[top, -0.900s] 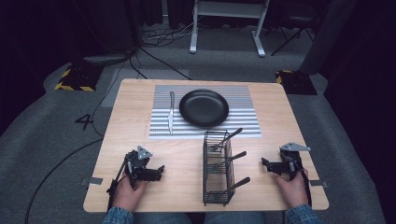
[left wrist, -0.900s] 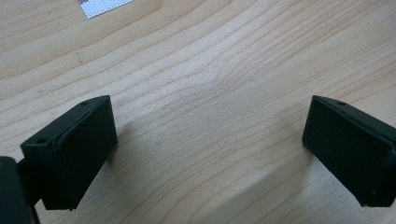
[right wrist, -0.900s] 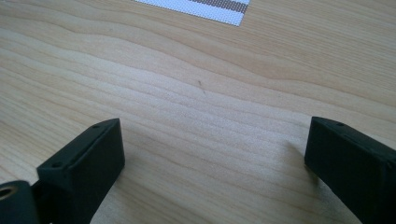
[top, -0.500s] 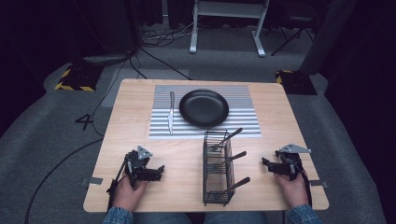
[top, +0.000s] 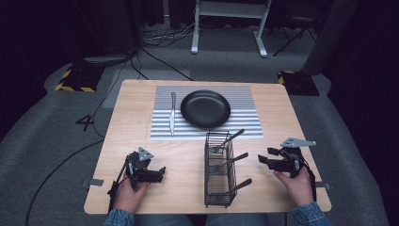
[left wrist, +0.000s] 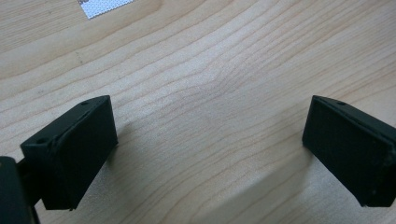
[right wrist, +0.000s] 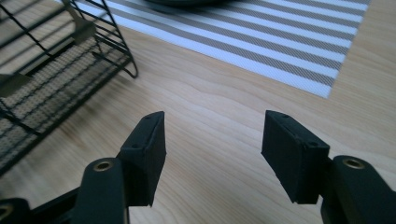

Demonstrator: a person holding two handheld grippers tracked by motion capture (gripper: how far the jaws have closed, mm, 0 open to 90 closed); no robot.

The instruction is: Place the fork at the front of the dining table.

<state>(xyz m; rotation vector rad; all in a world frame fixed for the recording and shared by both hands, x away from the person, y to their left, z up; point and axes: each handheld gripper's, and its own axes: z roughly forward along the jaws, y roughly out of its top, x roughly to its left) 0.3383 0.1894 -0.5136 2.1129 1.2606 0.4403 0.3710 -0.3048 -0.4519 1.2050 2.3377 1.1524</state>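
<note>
We hold left gripper (top: pixel 157 172) and right gripper (top: pixel 264 159) near table's (top: pixel 141 108) front edge, jaws spread, empty. Wire basket (top: pixel 219 169) with cutlery (top: pixel 234 161) lies between them. Step: start pose. Next: right gripper reaches nearest handle.

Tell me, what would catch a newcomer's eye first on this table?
Probably the black plate on the striped placemat at the table's far side, with a knife to its left. Nearer the person stands a black wire caddy holding utensils, flanked by the open left gripper and right gripper.
</note>
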